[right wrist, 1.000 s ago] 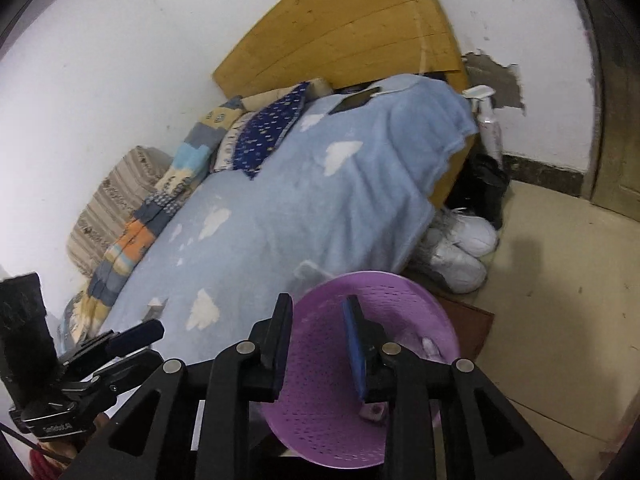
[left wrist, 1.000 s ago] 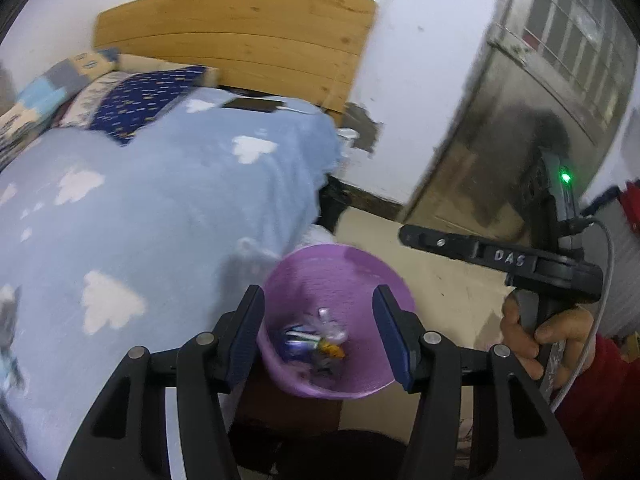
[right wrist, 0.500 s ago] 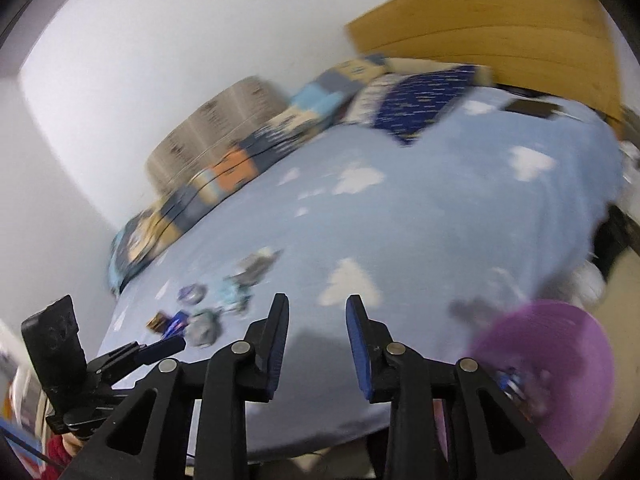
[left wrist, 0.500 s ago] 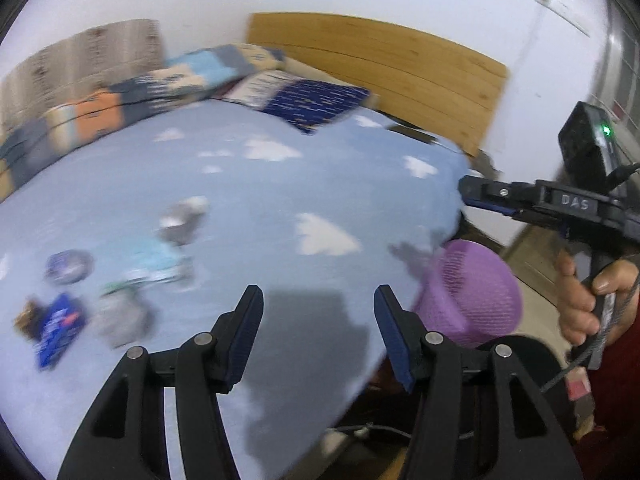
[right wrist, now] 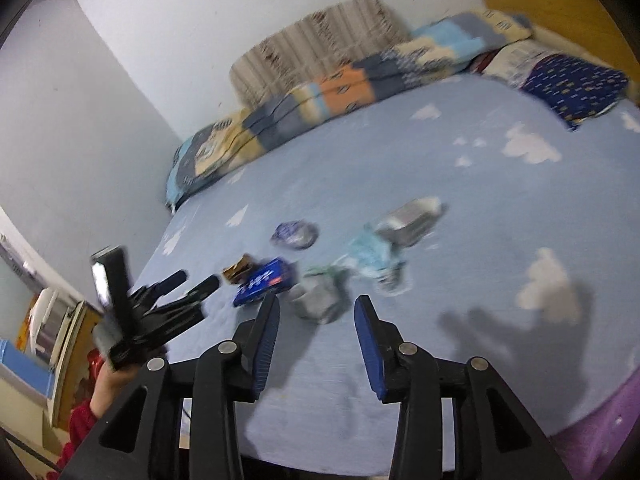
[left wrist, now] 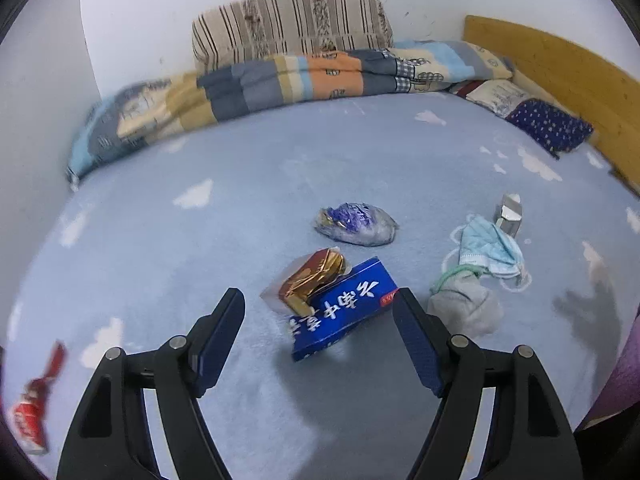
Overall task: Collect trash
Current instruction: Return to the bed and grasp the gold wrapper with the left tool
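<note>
Left wrist view: the trash lies in a loose cluster on the cloud-print blue blanket [left wrist: 160, 248]. A blue carton [left wrist: 344, 312] touches a gold-and-red foil wrapper [left wrist: 316, 276]; beyond them sits a crumpled blue-printed bag [left wrist: 356, 222], and to the right a grey wad [left wrist: 466, 308], a pale blue face mask [left wrist: 488, 248] and a small silver carton [left wrist: 509, 214]. The left gripper [left wrist: 318, 344] hovers before the blue carton, jaws opening and empty. The right gripper [right wrist: 316, 340] hangs empty near the grey wad, also opening. A folded patchwork quilt [left wrist: 300, 80] lines the wall.
</note>
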`<state>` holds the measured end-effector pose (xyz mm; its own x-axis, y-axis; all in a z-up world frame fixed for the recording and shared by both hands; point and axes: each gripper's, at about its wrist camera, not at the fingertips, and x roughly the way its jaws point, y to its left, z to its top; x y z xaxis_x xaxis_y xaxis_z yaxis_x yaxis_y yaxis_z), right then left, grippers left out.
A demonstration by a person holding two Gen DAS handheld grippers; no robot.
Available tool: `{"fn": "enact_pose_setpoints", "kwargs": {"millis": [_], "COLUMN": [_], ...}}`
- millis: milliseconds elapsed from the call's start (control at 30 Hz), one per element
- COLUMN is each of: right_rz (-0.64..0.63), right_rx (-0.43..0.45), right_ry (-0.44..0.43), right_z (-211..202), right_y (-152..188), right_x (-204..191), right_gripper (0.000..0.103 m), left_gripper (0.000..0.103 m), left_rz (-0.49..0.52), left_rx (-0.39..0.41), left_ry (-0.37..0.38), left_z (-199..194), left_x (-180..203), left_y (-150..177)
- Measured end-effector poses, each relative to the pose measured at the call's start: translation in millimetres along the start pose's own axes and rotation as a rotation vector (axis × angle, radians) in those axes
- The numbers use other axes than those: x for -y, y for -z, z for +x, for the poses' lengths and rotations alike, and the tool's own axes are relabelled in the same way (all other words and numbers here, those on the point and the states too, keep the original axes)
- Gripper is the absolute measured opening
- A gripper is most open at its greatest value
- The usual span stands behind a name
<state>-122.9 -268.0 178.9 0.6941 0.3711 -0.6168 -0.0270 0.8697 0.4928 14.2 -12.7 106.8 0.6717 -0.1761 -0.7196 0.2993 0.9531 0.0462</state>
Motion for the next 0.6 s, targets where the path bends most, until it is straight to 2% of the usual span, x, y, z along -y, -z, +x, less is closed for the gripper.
{"fn": "enact_pose_setpoints", "kwargs": {"millis": [167, 267, 333, 367, 433, 500, 600], "right_rz": [-0.017, -0.031, -0.037, -0.038, -0.042, -0.051, -0.07], "right_rx": [-0.06, -0.094, -0.103, -0.107, -0.115, -0.128, -0.162], "right_ry": [-0.014, -0.013, -0.014, -0.016, -0.018, -0.017, -0.006], "right_z": [38, 47, 50, 52, 57, 65, 87], "right_y": [13, 18, 20, 20, 21, 19, 15], "right_x": [-6, -4, -2, -2, -2, -5, -10], "right_gripper": [0.041, 0.041, 0.041, 0.041, 0.041, 0.041, 0.043], "left_gripper": [0.075, 0.074, 0.057, 0.043, 0.038, 0.027, 0.025], "left_rz": [0.053, 0.033, 0.011, -0.003, -0.039, -0.062, -0.113], "left_rx": [-0.032, -0.054, -0.063, -0.075, -0.082, -0.08, -0.056], "left_ry": [-0.067, -0.083, -0.086, -0.086, -0.088, -0.085, -0.057], "left_z": [36, 56, 65, 69, 73, 71, 60], "left_x": [7, 0, -6, -11, -19, -27, -39], "left_y": [-6, -7, -8, -9, -9, -9, -12]}}
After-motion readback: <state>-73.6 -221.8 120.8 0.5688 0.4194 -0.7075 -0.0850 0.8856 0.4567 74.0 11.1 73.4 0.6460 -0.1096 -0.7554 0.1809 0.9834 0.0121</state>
